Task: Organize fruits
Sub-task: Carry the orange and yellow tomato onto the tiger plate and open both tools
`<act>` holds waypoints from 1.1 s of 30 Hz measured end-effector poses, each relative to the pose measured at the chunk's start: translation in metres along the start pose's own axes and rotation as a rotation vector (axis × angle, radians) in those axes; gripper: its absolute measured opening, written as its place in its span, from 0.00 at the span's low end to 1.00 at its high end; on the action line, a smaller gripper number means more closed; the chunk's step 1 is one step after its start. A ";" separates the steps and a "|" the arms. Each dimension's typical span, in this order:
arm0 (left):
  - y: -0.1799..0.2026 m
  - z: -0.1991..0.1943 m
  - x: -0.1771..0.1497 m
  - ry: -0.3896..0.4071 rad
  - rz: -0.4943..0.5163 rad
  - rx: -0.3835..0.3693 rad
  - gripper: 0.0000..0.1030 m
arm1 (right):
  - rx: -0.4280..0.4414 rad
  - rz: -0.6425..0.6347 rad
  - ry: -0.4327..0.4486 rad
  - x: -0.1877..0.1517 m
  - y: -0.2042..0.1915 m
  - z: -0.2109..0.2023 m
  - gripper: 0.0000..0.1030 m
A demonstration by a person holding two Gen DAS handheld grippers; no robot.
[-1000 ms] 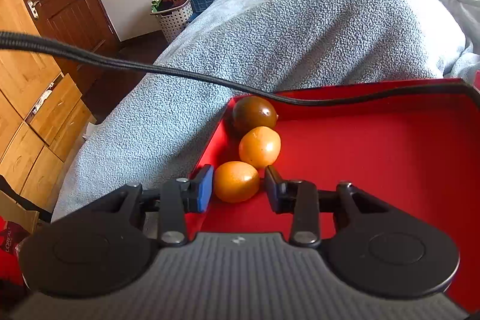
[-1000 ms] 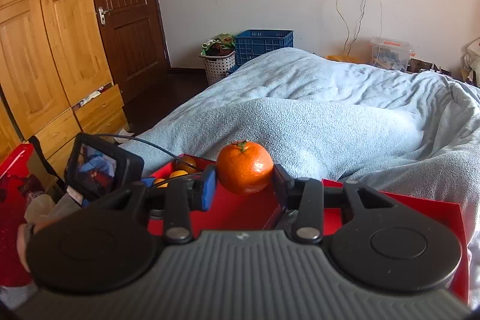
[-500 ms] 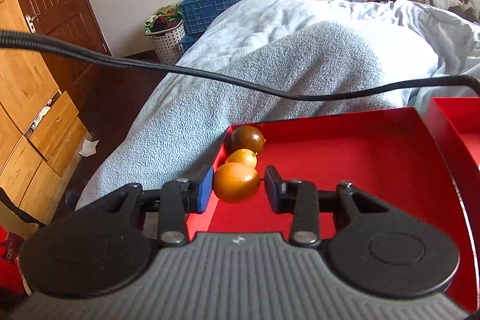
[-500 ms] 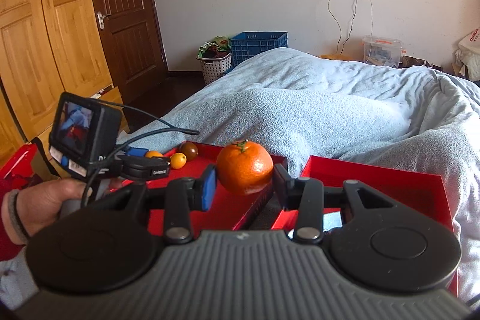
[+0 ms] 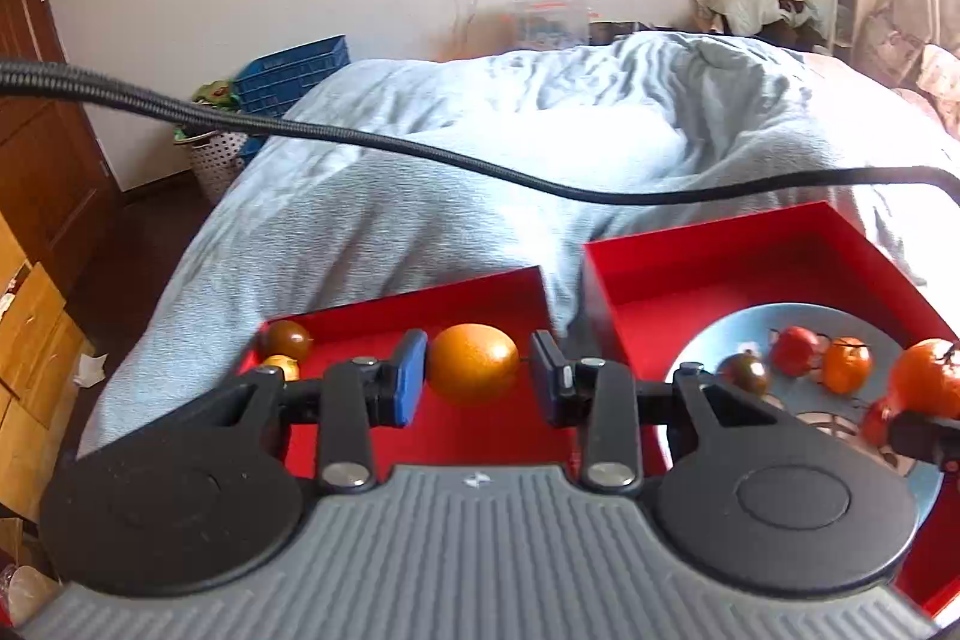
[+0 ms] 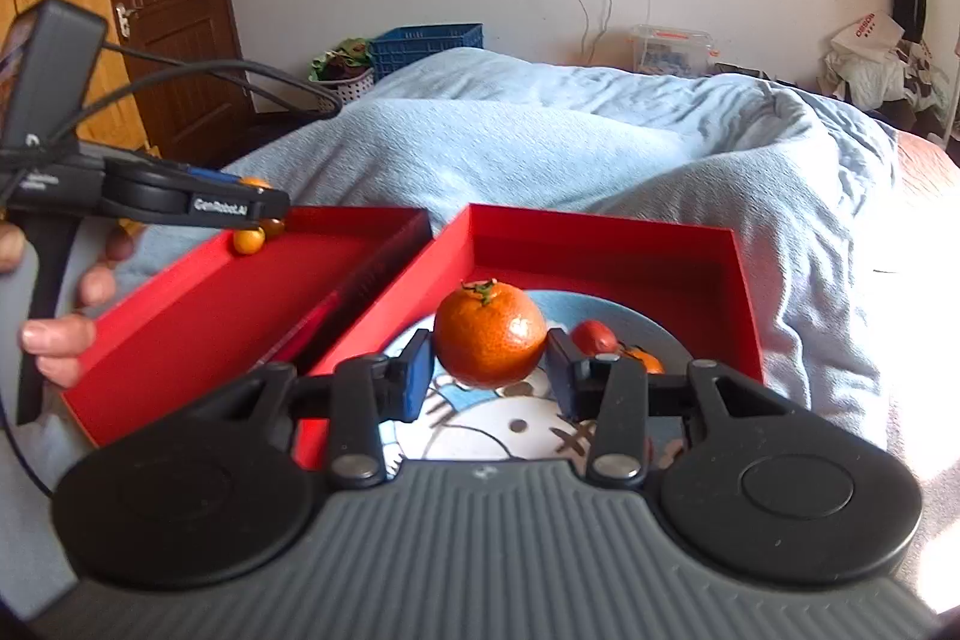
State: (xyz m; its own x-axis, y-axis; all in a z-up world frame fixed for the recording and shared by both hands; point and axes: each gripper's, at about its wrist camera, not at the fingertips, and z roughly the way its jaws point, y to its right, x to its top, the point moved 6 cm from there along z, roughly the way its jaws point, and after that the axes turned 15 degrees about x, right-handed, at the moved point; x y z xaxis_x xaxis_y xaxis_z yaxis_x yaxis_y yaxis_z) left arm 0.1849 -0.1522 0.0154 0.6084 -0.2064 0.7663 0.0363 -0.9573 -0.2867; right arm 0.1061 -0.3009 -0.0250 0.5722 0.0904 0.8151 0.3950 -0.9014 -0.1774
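Note:
My left gripper (image 5: 479, 379) is shut on a small orange fruit (image 5: 474, 363) and holds it above the left red tray (image 5: 480, 289). A dark tomato (image 5: 288, 339) and a small yellow fruit (image 5: 282, 365) lie in that tray's far left corner. My right gripper (image 6: 489, 370) is shut on a tangerine (image 6: 489, 334) with a green stem, above the blue plate (image 6: 480, 436) in the right red tray (image 6: 600, 232). The plate (image 5: 720, 340) holds several small tomatoes and tangerines, such as one red tomato (image 5: 795, 351). The left gripper also shows in the right wrist view (image 6: 264, 214).
Both trays sit on a bed with a light blue blanket (image 5: 480, 160). A black cable (image 5: 420, 148) crosses the left wrist view. A laundry basket (image 6: 342, 82), a blue crate (image 6: 426, 40) and wooden doors (image 6: 168, 10) stand at the far left.
My left gripper has lifted the orange fruit out of the tray's corner and swung right. My right gripper has carried the tangerine over the plate in the right tray.

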 end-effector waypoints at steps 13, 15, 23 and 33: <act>0.118 -0.013 -0.038 -0.020 0.159 -0.143 0.42 | -0.015 0.022 -0.095 -0.033 0.035 0.019 0.43; 0.125 -0.010 -0.045 -0.045 0.175 -0.162 0.42 | -0.022 0.001 -0.127 -0.038 0.034 0.026 0.43; 0.134 -0.003 -0.058 -0.103 0.246 -0.171 0.49 | -0.039 -0.018 -0.184 -0.046 0.029 0.035 0.43; 0.107 -0.012 -0.052 -0.074 0.194 -0.160 0.65 | -0.051 0.007 -0.166 -0.037 0.024 0.017 0.45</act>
State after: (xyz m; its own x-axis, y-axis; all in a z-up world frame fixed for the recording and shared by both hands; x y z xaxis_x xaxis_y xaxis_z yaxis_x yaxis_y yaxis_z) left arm 0.1475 -0.2466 -0.0482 0.6485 -0.3798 0.6597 -0.2090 -0.9222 -0.3254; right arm 0.1065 -0.3190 -0.0690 0.6875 0.1489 0.7108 0.3560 -0.9222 -0.1512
